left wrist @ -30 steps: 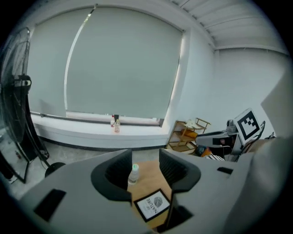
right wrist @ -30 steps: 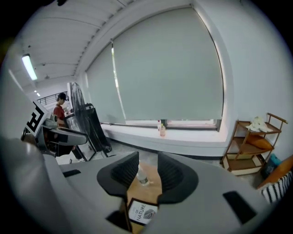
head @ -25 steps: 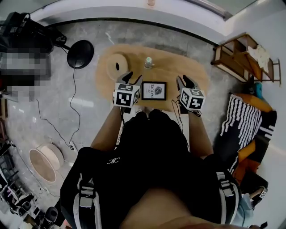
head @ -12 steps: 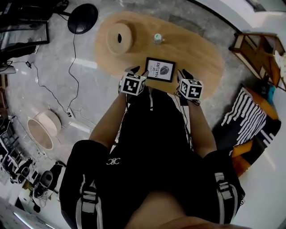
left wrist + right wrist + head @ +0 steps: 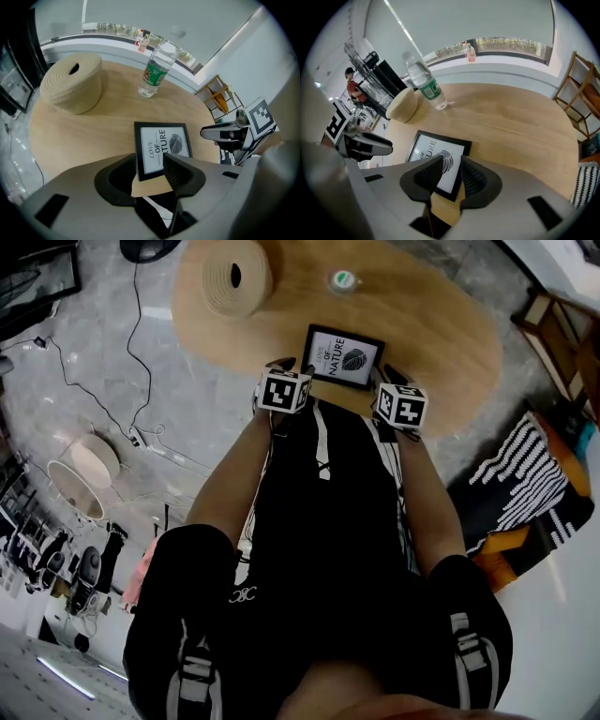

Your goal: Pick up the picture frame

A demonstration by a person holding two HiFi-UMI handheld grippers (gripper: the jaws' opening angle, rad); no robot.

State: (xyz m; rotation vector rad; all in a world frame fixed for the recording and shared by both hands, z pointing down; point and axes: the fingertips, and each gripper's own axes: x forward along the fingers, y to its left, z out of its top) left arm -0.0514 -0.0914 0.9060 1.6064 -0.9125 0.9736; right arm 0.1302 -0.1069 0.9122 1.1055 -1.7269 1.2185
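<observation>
Frame (image 5: pixel 342 355) lies just beyond left claw (image 5: pixel 149 161) and right claw (image 5: pixel 451 163).

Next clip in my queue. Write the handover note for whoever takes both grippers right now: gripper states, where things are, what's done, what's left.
Left gripper: open, fingers apart at the near left corner of the picture frame, not closed on it.
Right gripper: open, fingers apart at the frame's near right corner, not closed on it.
Things: the frame lies flat, face up, near the person's edge of the wooden table. The water bottle and woven basket stand farther back, apart from it.
Done: both grippers are at the frame.
Left: close on the frame and lift it.
</observation>
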